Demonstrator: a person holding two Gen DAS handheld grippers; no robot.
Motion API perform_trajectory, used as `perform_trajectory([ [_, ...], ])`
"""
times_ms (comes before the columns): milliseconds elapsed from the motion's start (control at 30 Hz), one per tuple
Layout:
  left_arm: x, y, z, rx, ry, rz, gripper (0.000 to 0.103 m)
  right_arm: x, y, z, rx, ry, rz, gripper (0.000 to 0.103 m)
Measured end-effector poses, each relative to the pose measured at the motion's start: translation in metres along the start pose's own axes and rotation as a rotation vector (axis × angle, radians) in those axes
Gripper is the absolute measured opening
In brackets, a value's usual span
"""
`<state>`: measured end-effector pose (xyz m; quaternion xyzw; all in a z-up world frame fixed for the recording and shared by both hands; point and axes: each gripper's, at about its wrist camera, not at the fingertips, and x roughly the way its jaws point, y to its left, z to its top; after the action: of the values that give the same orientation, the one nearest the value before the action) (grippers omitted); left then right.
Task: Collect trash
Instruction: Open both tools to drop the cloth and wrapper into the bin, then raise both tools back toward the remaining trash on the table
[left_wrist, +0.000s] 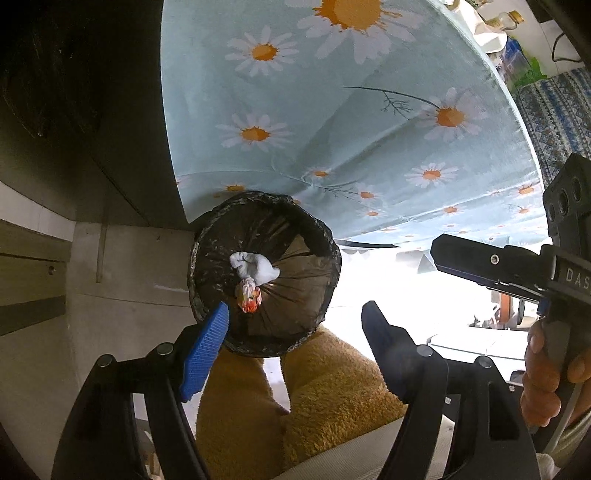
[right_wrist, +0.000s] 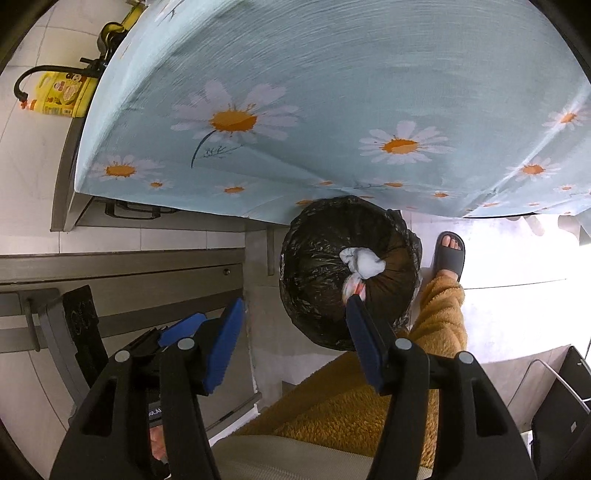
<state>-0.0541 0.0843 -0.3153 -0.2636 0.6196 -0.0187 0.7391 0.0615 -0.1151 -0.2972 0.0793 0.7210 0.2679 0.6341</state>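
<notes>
A bin lined with a black bag (left_wrist: 295, 240) stands on the floor by the table edge; it also shows in the right wrist view (right_wrist: 314, 258). Inside lie a crumpled white tissue (left_wrist: 255, 267) (right_wrist: 364, 264) and a small white-and-orange wrapper (left_wrist: 249, 295) (right_wrist: 352, 286). My left gripper (left_wrist: 295, 321) is open and empty, hanging above the bin's near rim. My right gripper (right_wrist: 295, 314) is open and empty, above the bin's left side; it shows in the left wrist view at the right edge (left_wrist: 480, 266).
A table with a blue daisy cloth (left_wrist: 351, 110) (right_wrist: 332, 92) overhangs the bin. The person's legs in yellow fleece (left_wrist: 325, 387) (right_wrist: 436, 321) and a grey slipper (right_wrist: 450, 254) are beside the bin. A grey cabinet (right_wrist: 122, 266) stands left. A yellow bottle (right_wrist: 62, 96) lies at far left.
</notes>
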Motion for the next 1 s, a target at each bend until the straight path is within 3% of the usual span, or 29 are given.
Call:
perform_trajectory([
  [433,-0.036,-0.021,0.008,0.076,-0.117,-0.023,0.072,-0.032,0.009,-0.007,-0.016,-0.062,0.013,0.058],
  [1000,-0.105,-0.054,0.037,0.163,-0.252,-0.048,0.072,-0.129,0.025,-0.007,-0.058,-0.299,0.011,0.059],
])
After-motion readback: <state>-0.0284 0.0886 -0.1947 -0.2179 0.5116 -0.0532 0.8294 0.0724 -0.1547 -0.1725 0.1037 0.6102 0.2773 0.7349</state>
